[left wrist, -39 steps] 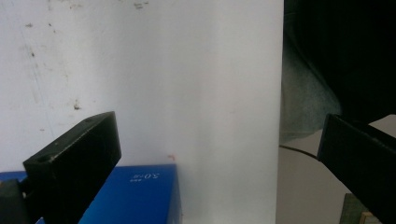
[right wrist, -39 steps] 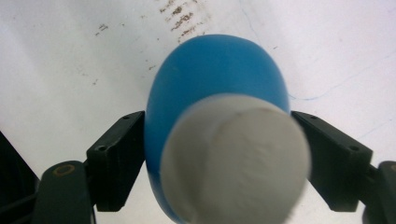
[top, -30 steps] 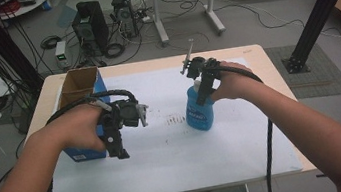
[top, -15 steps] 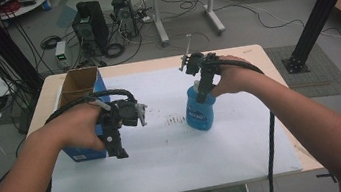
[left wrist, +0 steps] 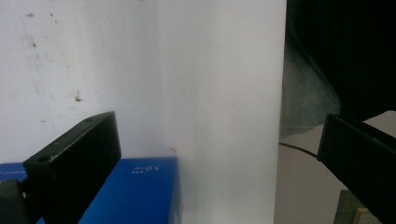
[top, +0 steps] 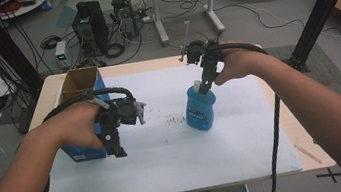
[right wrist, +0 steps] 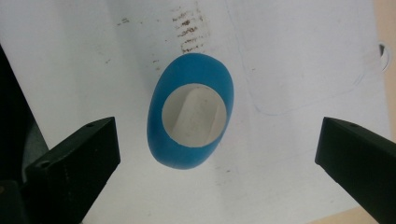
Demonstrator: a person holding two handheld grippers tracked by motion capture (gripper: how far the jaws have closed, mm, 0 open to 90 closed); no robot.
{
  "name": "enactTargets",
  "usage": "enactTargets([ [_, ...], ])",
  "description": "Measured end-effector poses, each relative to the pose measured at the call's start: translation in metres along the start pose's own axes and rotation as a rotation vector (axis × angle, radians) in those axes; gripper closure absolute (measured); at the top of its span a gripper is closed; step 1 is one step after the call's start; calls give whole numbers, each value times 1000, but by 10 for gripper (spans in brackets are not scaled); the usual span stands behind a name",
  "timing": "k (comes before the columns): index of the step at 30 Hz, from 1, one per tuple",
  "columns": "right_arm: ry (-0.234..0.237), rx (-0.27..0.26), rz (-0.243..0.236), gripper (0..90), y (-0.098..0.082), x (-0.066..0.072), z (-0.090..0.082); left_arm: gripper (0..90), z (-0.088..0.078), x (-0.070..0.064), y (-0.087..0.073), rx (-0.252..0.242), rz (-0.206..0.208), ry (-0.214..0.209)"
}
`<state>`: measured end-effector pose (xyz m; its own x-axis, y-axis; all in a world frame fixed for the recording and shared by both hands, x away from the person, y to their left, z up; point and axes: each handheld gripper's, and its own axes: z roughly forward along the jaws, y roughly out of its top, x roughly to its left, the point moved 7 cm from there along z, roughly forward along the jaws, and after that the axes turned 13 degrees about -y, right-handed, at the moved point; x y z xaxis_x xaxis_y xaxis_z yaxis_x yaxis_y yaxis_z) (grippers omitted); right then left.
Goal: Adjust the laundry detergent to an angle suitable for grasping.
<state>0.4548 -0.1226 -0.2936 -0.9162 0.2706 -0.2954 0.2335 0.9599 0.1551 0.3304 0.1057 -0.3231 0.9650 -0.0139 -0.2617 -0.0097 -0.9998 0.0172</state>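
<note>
The blue bottle stands upright on the counter straight beneath the right tongs, whose jaws have just been opening and gape wide, empty; the left tongs, also agape, hang well apart.

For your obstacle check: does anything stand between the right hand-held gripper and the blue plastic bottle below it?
Nothing visible does. The right hand-held gripper hangs open straight above the blue plastic bottle, with clear air between.
</note>
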Motion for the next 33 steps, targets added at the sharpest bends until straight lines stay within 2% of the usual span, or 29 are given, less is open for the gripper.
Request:
enactTargets([
  [3,21,-20,-43,0,1,-1,-10,0,-1,1,0,6,0,2],
  [12,68,18,-194,0,0,7,-34,1,-3,2,3,9,-6,-2],
  [14,76,20,-211,0,-1,8,-39,1,-4,3,3,15,-10,0],
  [18,117,14,-241,0,-4,8,-47,1,-6,2,5,14,-12,5],
  [23,141,8,-258,0,-6,5,-50,1,-9,2,8,12,-12,11],
  [33,140,24,-277,0,-2,4,-44,1,-8,4,7,5,-17,10],
])
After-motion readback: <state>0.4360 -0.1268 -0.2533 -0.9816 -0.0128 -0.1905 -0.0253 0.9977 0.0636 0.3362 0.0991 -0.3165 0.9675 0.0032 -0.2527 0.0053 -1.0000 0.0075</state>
